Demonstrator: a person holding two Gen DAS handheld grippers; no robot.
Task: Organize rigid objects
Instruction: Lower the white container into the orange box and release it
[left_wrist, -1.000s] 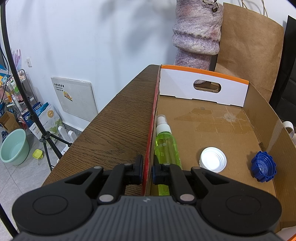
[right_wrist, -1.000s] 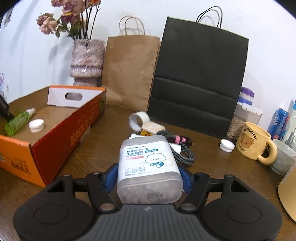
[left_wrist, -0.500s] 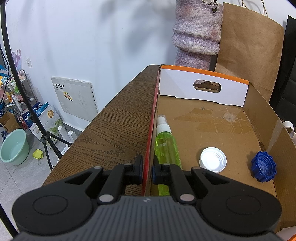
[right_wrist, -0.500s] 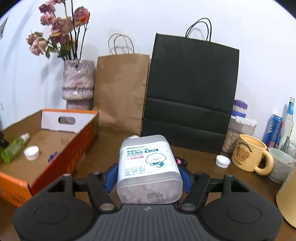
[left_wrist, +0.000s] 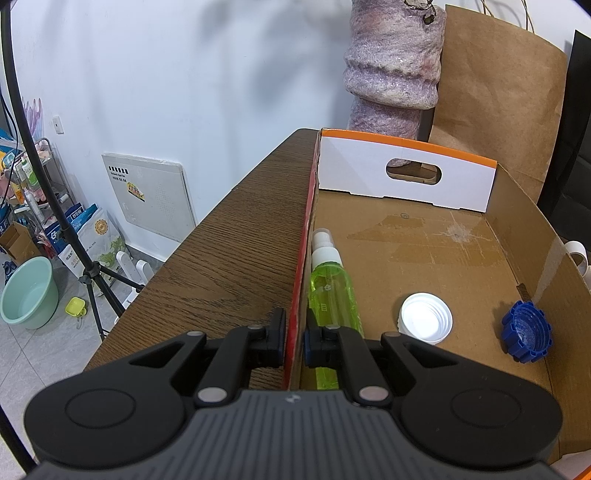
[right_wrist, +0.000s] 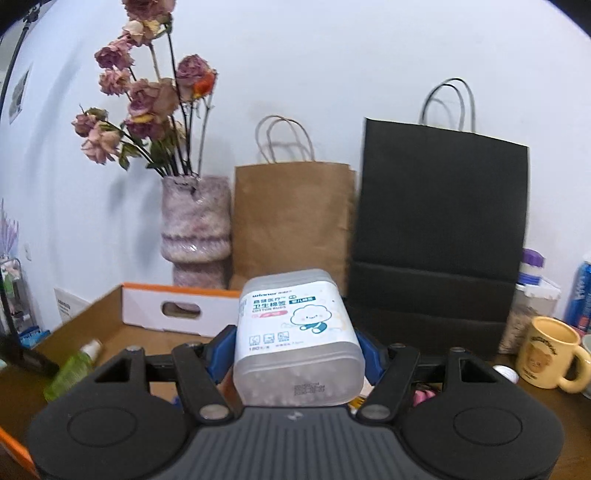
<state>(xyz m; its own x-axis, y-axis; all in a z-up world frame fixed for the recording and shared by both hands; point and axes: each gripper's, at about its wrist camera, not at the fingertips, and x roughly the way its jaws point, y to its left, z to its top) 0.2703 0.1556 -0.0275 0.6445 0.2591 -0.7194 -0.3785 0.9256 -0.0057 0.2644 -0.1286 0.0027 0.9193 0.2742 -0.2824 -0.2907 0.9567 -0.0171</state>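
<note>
Left wrist view. Left hand-held gripper (left_wrist: 294, 338): jaws drawn narrow, pinching the red-edged side wall of the cardboard box (left_wrist: 532, 236), one finger outside and one inside; judged to steady the box while items go in. Box stands on the wooden counter (left_wrist: 229, 251), along its edge. Contents: green spray bottle (left_wrist: 330, 291), lying lengthwise against the clamped wall; white cap (left_wrist: 425, 320), open side up, near the middle; blue cap (left_wrist: 526, 336), beside the opposite wall. Far half of the box floor carries nothing. Behind the box: mottled pink vase (left_wrist: 391, 74) and brown paper bag (left_wrist: 495, 96).

Right wrist view. Right hand-held gripper (right_wrist: 295, 354): jaws fairly wide, blue pads pressing both flanks of a translucent cotton bud box (right_wrist: 297, 332), held off the counter with its label uppermost. The cardboard box lies ahead and to the left, the spray bottle visible inside; the carry is judged to be heading there. Also present: vase of dried roses (right_wrist: 147, 107), brown paper bag, black paper bag (right_wrist: 439, 221), yellow bear mug (right_wrist: 550, 350).
</note>
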